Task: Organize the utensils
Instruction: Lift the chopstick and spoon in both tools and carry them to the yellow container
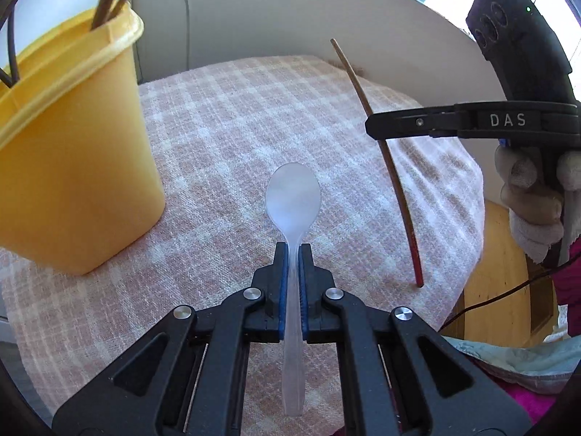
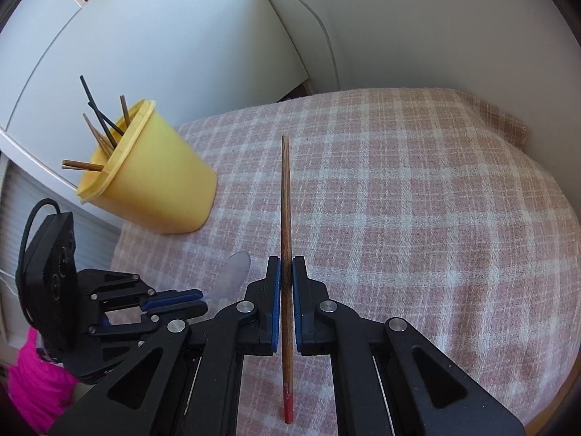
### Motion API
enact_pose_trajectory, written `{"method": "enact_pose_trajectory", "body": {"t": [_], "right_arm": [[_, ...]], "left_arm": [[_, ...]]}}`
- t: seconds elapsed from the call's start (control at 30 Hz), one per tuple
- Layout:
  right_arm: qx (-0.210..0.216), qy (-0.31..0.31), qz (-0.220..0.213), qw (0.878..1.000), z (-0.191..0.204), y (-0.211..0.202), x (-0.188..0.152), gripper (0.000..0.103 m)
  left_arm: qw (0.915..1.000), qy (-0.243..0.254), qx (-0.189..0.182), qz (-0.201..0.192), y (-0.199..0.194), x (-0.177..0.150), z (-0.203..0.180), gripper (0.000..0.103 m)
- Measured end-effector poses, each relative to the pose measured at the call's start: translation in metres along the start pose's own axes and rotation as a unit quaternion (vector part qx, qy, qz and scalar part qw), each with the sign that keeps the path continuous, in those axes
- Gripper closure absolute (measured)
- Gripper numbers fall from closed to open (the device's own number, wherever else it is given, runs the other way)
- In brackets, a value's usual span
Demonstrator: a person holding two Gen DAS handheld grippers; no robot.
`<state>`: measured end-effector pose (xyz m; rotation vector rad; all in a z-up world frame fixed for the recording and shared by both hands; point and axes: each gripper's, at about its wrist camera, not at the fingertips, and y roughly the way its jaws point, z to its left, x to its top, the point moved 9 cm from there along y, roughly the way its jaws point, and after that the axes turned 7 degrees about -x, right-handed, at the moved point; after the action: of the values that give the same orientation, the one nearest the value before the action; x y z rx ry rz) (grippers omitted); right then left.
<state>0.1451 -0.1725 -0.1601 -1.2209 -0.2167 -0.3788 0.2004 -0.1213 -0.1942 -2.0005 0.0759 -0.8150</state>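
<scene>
The left tool [image 1: 293, 245] has its two blue-lined fingers pressed in on the handle of a clear plastic spoon [image 1: 292, 200], whose bowl juts out ahead of the tips, above the checked pink-and-white cloth [image 1: 225, 116] that covers the surface. Ahead of that tool and off to its left stands a yellow plastic cup [image 1: 72, 152], upright on the cloth, with several dark and brown sticks leaning out over its rim.

The right tool [image 2: 286, 265] pinches a single brown chopstick [image 2: 285, 196] between its blue pads; the stick runs straight forward past the tips, and its red-painted end sticks out behind the grip. From the left tool's camera this same chopstick [image 1: 385, 152] stands off to the right, held by the other tool [image 1: 374, 125], with a gloved hand [image 1: 533, 196] around that tool's handle.

From the right tool, the cup [image 2: 156, 185] sits ahead and to the left, well apart from the chopstick, its sticks [image 2: 105, 127] fanning out of the mouth. The left tool [image 2: 203, 299] is close by on the left, spoon bowl [image 2: 234, 272] showing just beyond its tips.
</scene>
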Motion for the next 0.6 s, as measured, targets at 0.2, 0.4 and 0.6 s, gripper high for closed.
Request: {"method": "enact_pose_trajectory", "body": {"t": [0.2,0.4,0.6], "right_arm": [[0.007,-0.015,-0.035,0.999,0.017,-0.023,0.006,0.098],[0.012,-0.029,-0.071,0.997,0.033,-0.050,0.015,0.098],[0.011,-0.050,-0.107,0.993,0.050,-0.068,0.027,0.098]], "left_arm": [[0.9961,-0.038,-0.029,-0.074,-0.035,0.010,0.000,0.100],[0.9873,-0.056,-0.056,-0.137,-0.074,0.021,0.003,0.100],[0.9760,-0.055,-0.052,-0.204,-0.108,0.038,0.007,0.100]]}}
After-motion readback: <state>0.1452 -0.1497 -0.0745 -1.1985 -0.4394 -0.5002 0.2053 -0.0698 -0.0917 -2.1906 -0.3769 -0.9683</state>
